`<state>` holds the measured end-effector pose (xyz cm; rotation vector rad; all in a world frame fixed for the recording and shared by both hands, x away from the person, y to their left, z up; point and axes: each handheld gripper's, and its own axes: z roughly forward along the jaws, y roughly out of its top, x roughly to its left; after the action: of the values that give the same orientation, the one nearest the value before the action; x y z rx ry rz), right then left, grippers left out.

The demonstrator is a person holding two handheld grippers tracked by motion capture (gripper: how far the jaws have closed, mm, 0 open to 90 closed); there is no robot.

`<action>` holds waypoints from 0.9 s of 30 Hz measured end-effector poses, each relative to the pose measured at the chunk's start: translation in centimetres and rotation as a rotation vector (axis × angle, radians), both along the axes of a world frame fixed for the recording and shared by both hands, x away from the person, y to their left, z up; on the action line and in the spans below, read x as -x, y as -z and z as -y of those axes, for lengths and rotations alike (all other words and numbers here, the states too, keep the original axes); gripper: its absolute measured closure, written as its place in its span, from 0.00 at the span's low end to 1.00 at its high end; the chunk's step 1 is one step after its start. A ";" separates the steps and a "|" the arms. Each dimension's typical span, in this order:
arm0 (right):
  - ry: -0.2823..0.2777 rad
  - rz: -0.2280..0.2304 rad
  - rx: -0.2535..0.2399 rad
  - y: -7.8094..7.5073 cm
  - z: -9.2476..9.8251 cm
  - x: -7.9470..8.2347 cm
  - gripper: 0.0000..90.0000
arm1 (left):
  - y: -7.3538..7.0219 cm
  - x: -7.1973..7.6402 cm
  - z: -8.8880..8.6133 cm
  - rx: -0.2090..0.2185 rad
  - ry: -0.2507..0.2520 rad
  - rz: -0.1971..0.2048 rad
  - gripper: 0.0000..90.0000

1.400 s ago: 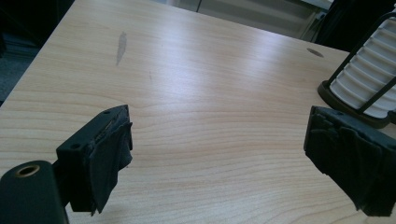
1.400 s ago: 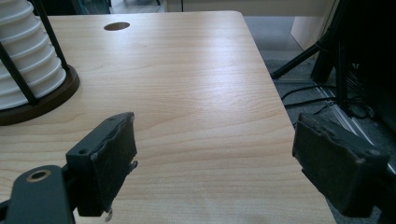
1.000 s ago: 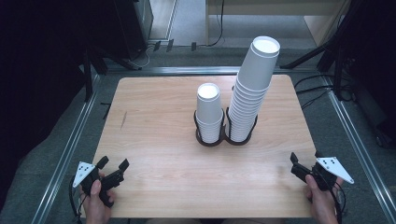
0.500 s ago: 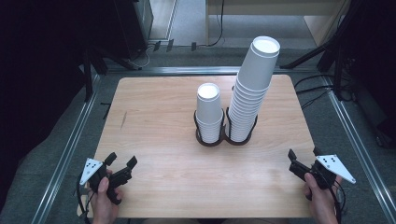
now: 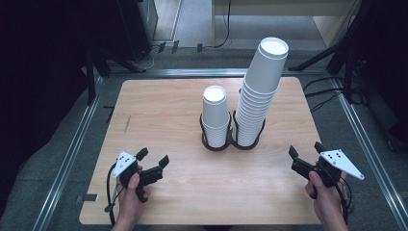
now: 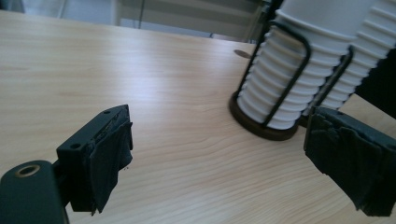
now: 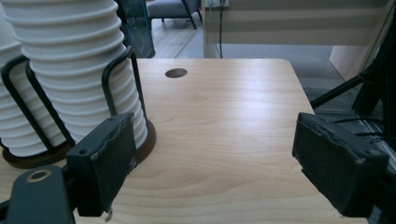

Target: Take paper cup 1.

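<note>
Short white paper cup stack (image 5: pixel 214 115) and tall white paper cup stack (image 5: pixel 260 91) fill the black wire twin-ring holder (image 5: pixel 232 140); left gripper (image 5: pixel 154 163) and right gripper (image 5: pixel 304 153) gape empty; the right gripper view reveals a round table hole (image 7: pixel 176 73).

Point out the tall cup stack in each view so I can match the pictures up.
High view: the tall cup stack rises right of centre, beside the short cup stack.
Left gripper view: its lower rims show at the upper right, behind the short stack.
Right gripper view: it stands at the upper left, rising past the top edge.
Shared landmark: the black wire holder ringing both stacks' bases, on the wooden table.
</note>
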<state>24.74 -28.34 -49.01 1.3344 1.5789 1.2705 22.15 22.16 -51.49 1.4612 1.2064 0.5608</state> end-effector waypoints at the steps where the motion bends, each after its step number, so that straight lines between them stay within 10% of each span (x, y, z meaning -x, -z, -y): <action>1: -0.004 0.004 -0.004 -0.2 -0.1 -0.1 0.15 | -0.2 -0.2 0.5 0.001 0.010 0.002 0.09; 27: -0.083 0.032 -0.056 -6.1 -3.4 -2.0 0.15 | -3.2 -2.8 12.6 -0.050 0.131 0.085 0.09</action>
<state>26.74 -24.91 -42.94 1.2877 1.6023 1.3889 24.92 9.60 -48.27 1.5310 1.0290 0.5604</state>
